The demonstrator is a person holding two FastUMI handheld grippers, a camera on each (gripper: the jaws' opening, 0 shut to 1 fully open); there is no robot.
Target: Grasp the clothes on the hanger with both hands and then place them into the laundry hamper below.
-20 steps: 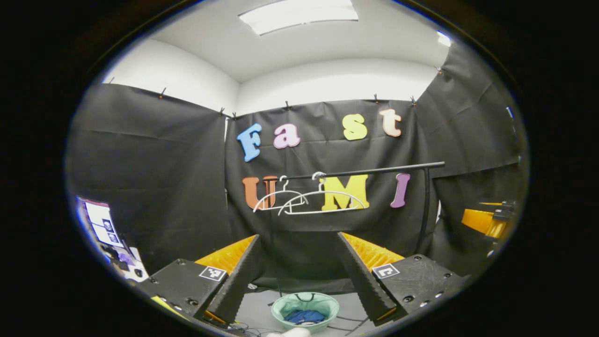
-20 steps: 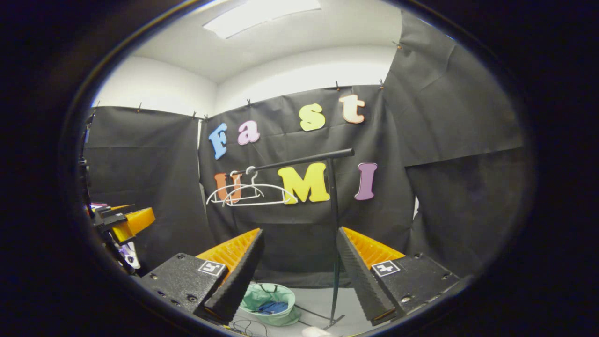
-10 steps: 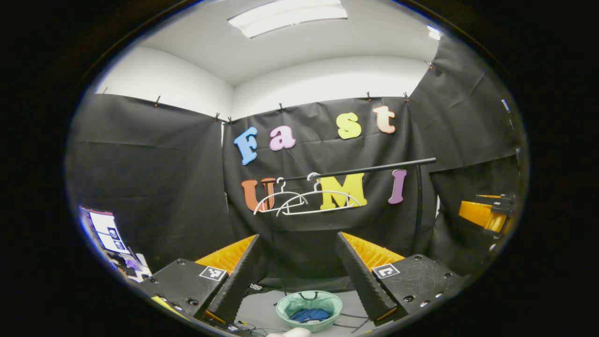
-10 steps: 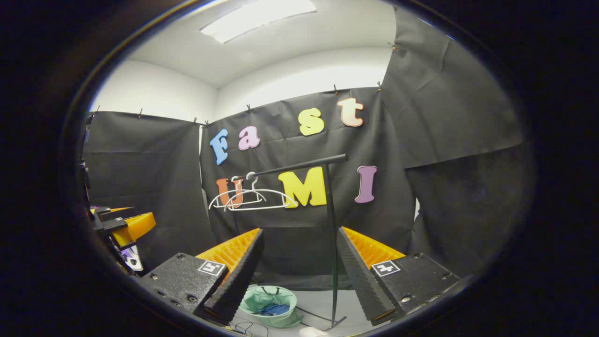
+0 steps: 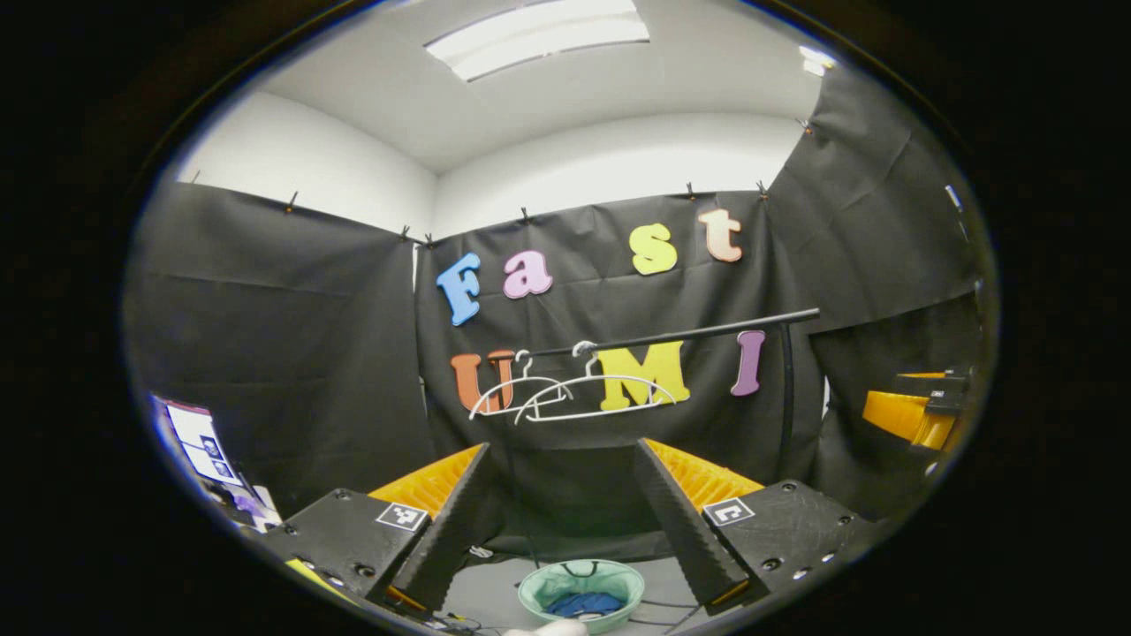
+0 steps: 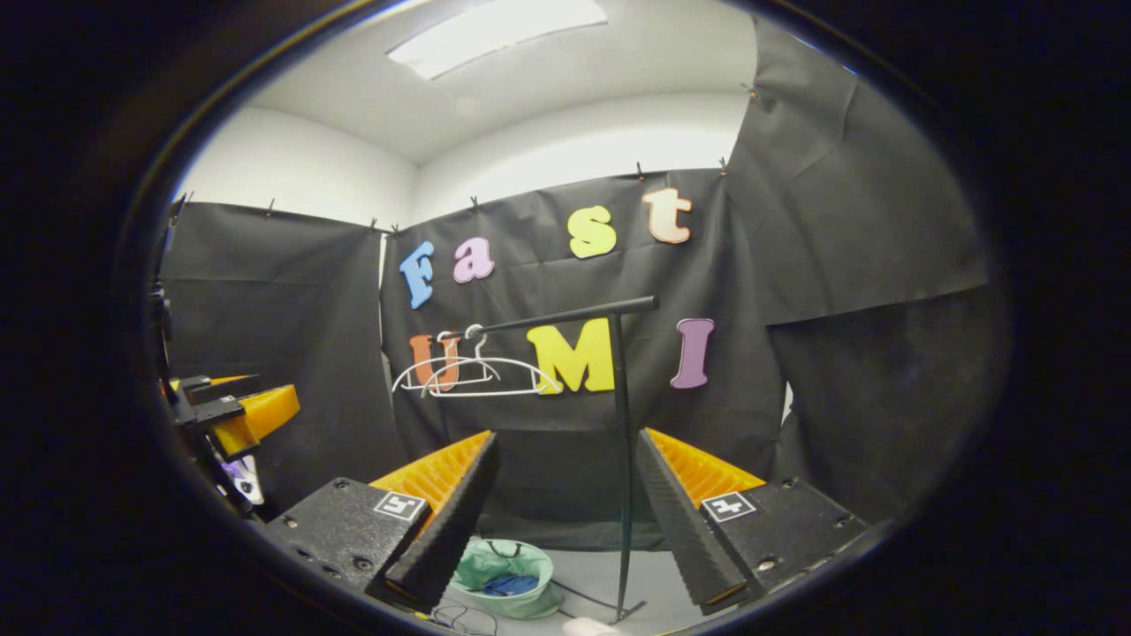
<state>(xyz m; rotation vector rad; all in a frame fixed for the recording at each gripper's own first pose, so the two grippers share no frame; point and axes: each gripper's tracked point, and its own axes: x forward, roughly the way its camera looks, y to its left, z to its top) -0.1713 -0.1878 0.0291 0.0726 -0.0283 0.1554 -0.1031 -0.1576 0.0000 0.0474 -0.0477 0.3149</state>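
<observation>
Left gripper view: the left gripper (image 5: 565, 530), jaws spread and holding nothing, frames the round green fabric laundry hamper (image 5: 580, 594) on the floor; blue clothes (image 5: 579, 605) lie inside.

Right gripper view: the right gripper (image 6: 565, 526), jaws spread and holding nothing, has the hamper (image 6: 502, 579) beside its left finger, below two bare white plastic hangers (image 6: 477, 375) on the black metal rail (image 6: 565, 314).

A staged recording booth, probably inside a lab or office room: black cloth (image 5: 292, 353) is pinned up as walls below white plaster, with a flat ceiling light panel (image 5: 539, 34) overhead. A black garment rail (image 6: 565, 314) carries bare white hangers (image 5: 594, 396), a green laundry hamper (image 5: 580, 593) stands on the grey floor (image 6: 588, 579), and loose cables lie nearby.
</observation>
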